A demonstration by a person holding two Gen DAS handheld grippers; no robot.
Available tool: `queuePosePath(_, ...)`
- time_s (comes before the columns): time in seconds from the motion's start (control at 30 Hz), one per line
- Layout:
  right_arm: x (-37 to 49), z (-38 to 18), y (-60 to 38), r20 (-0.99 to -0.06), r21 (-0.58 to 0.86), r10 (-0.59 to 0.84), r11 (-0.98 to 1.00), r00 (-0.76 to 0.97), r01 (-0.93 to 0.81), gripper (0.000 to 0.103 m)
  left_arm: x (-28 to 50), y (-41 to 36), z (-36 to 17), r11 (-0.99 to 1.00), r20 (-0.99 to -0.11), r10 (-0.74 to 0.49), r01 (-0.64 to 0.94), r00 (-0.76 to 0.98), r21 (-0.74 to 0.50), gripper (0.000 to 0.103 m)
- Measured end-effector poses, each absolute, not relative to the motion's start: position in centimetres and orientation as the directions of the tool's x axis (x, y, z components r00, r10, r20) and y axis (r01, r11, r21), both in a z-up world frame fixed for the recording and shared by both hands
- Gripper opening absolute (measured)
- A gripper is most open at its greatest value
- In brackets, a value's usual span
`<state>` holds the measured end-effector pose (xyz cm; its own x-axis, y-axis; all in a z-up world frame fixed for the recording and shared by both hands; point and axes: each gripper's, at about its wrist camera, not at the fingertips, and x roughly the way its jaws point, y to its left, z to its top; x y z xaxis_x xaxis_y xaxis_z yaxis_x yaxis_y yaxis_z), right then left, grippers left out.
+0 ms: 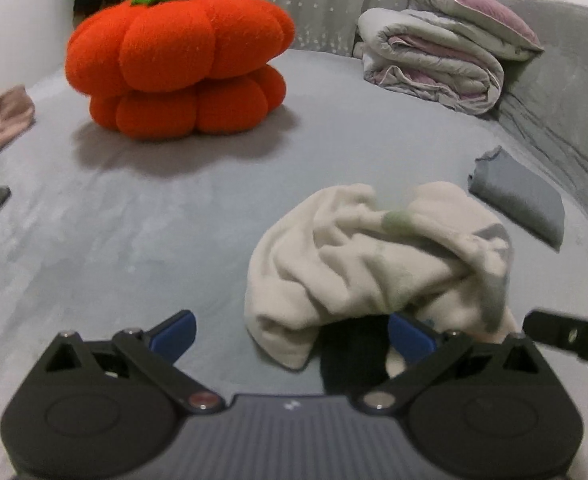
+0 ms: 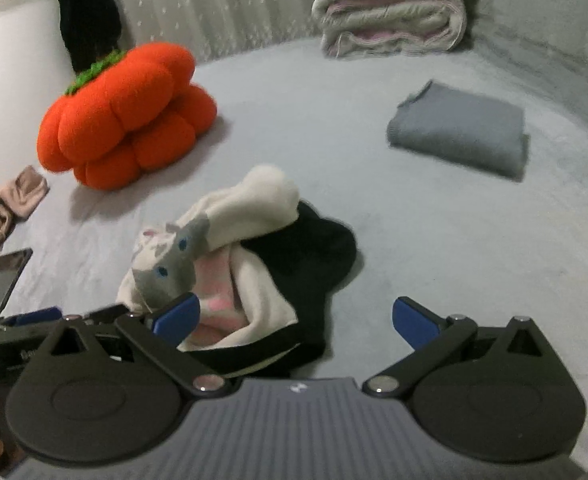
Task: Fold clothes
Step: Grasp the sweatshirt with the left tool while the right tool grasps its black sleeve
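Note:
A crumpled cream garment (image 1: 358,264) with grey-green patches lies in a heap on the grey bed, partly over a black garment (image 1: 354,352). My left gripper (image 1: 292,336) is open just in front of the heap, and its right finger touches the cloth's edge. From the right wrist view the same cream garment (image 2: 230,264) shows pink and grey print and rests on the black garment (image 2: 306,264). My right gripper (image 2: 296,320) is open, with its left finger against the cream cloth and its right finger over bare sheet. A folded grey garment (image 2: 462,132) lies further back on the right.
An orange pumpkin cushion (image 1: 178,60) sits at the back left. A rolled duvet (image 1: 434,68) and a pillow (image 1: 474,12) are stacked at the back right. A beige cloth (image 2: 6,204) and a dark phone (image 2: 2,280) lie at the left. Bare sheet (image 2: 434,232) spreads to the right of the heap.

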<state>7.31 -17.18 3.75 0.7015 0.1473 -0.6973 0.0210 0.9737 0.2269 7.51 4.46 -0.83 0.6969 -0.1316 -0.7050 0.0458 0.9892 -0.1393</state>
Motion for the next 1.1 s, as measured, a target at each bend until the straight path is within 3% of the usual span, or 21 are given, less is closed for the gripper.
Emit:
queuePosePath(0.27, 8.7, -0.9, -17.8, -0.768, 0.247, 0.191, 0.969, 0.611, 0.008, 0.103, 11.3, 6.1, -3.2, 0.957, -0.721, -0.232, 0.019, 0.653, -0.291, 0.098)
queuePosePath(0.37, 9.3, -2.2, -17.9, -0.801, 0.255, 0.199, 0.967, 0.565, 0.02, 0.103, 12.0, 6.4, -4.1, 0.923, -0.705, -0.307, 0.021, 0.639, -0.384, 0.09)
queuePosePath(0.47, 9.5, -3.1, -18.0, -0.82, 0.266, 0.213, 0.964, 0.531, 0.024, 0.103, 12.4, 6.8, -4.8, 0.885, -0.683, -0.377, 0.026, 0.626, -0.465, 0.077)
queuePosePath(0.6, 9.0, -2.7, -18.2, -0.799, 0.284, 0.237, 0.959, 0.553, 0.0, 0.101, 12.7, 7.5, -5.2, 0.826, -0.645, -0.451, 0.015, 0.617, -0.563, 0.045)
queuePosePath(0.67, 8.6, -2.4, -18.5, -0.778, 0.312, 0.264, 0.95, 0.57, -0.014, 0.087, 12.5, 7.5, -5.1, 0.823, -0.636, -0.444, 0.005, 0.631, -0.569, 0.032)
queuePosePath(0.73, 8.2, -2.0, -18.5, -0.746, 0.368, 0.324, 0.929, 0.582, -0.046, 0.05, 12.1, 7.3, -4.8, 0.829, -0.629, -0.427, 0.002, 0.649, -0.56, 0.02)
queuePosePath(0.77, 8.0, -1.9, -18.6, -0.731, 0.403, 0.358, 0.913, 0.58, -0.056, 0.041, 11.8, 7.2, -4.5, 0.833, -0.626, -0.419, 0.003, 0.658, -0.554, 0.019)
queuePosePath(0.8, 7.8, -1.7, -18.7, -0.721, 0.43, 0.382, 0.901, 0.578, -0.059, 0.024, 11.5, 7.0, -4.3, 0.837, -0.622, -0.41, 0.004, 0.667, -0.548, 0.017)
queuePosePath(0.83, 7.6, -1.5, -18.7, -0.715, 0.436, 0.387, 0.898, 0.583, -0.061, 0.019, 11.0, 6.9, -4.0, 0.839, -0.615, -0.404, 0.007, 0.677, -0.544, 0.016)
queuePosePath(1.1, 6.9, 1.0, -20.6, -0.64, 0.356, 0.268, 0.934, 0.72, -0.031, 0.018, 6.3, 8.0, -0.6, 0.826, -0.539, -0.421, 0.063, 0.729, -0.56, 0.014)
